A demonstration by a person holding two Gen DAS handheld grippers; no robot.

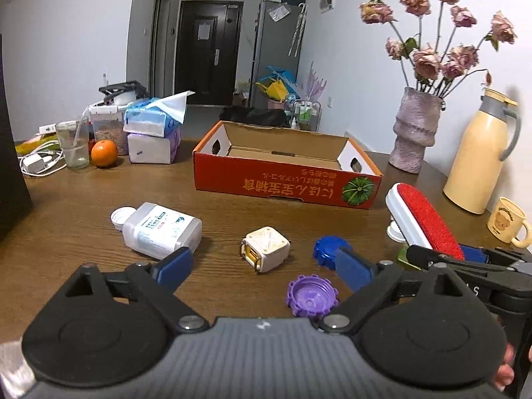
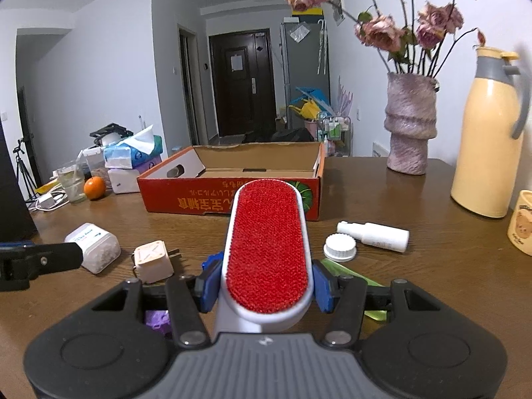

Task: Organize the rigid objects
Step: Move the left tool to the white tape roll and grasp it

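My right gripper (image 2: 266,286) is shut on a white lint brush with a red pad (image 2: 267,249) and holds it above the table, pointing at the red cardboard box (image 2: 229,204); the brush also shows in the left wrist view (image 1: 422,219). The box (image 1: 286,186) is open and looks empty. My left gripper (image 1: 264,266) is open and empty, low over a cream charger cube (image 1: 266,249), a purple cap (image 1: 311,296) and a blue cap (image 1: 326,251). A white pill bottle (image 1: 163,229) lies on its side to the left.
A small white spray bottle (image 2: 374,236) and a white cap (image 2: 339,247) lie right of the brush. A vase with dried roses (image 2: 410,123), a cream thermos (image 2: 488,139) and a bear mug (image 1: 507,221) stand at the right. Tissue packs (image 1: 154,139), an orange (image 1: 104,153) and a glass (image 1: 73,146) stand back left.
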